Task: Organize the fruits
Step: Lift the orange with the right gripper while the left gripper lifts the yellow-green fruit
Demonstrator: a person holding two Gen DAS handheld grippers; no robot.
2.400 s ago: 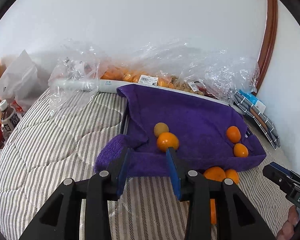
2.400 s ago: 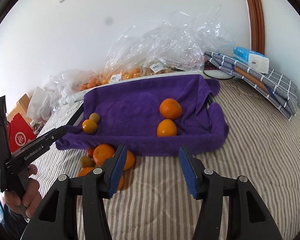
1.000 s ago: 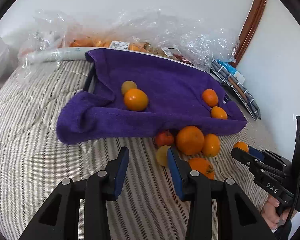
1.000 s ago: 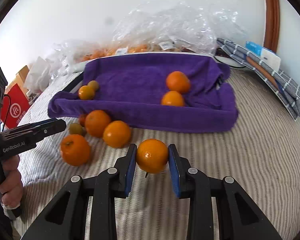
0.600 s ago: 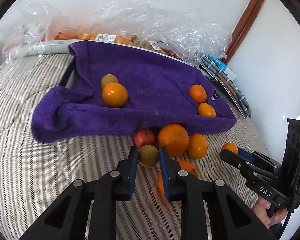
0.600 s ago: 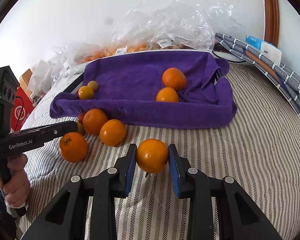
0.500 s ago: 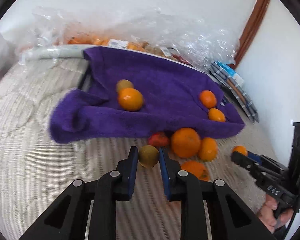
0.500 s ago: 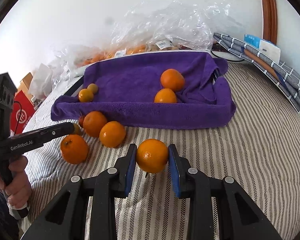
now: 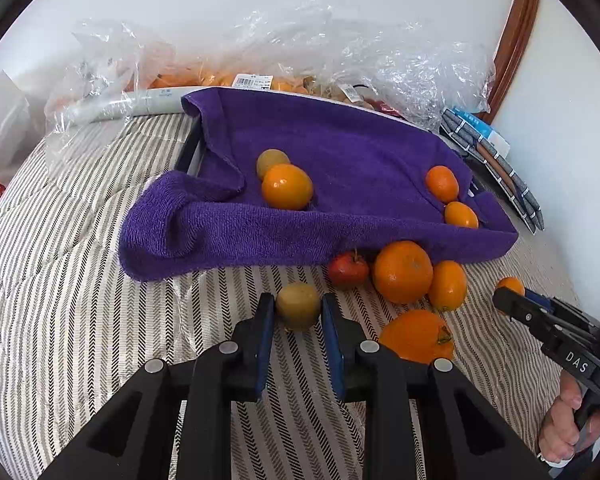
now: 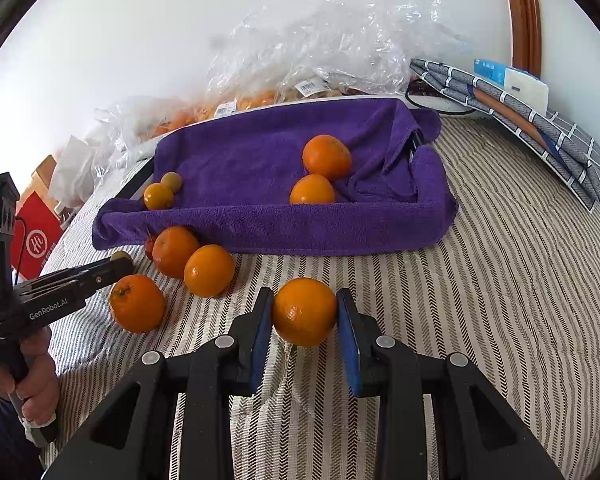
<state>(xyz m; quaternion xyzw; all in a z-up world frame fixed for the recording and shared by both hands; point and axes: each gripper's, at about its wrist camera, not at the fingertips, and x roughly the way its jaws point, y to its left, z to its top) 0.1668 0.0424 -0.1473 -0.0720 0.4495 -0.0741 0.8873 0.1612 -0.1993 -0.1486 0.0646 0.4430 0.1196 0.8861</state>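
Left wrist view: left gripper (image 9: 298,312) is clamped on a small yellow-green fruit (image 9: 298,306), pads on opposite sides at its widest part, over the striped bedcover (image 9: 80,320). I'd judge it light and firm with a smooth skin; a round shape can squirt out if squeezed off-centre, so keep the hold across the middle. Close on its right: red apple (image 9: 348,269), large orange (image 9: 402,271), and a stemmed orange (image 9: 418,336) touching the right finger's side. The raised front fold of the purple towel tray (image 9: 220,236) lies between the fruit and the tray floor and needs clearing.

Right wrist view: right gripper (image 10: 304,316) is closed on a mandarin (image 10: 304,311), gripped at its equator. Soft peel, so bruising is likely under a hard squeeze. Loose oranges (image 10: 209,270) lie to its left; the path to the tray looks open.
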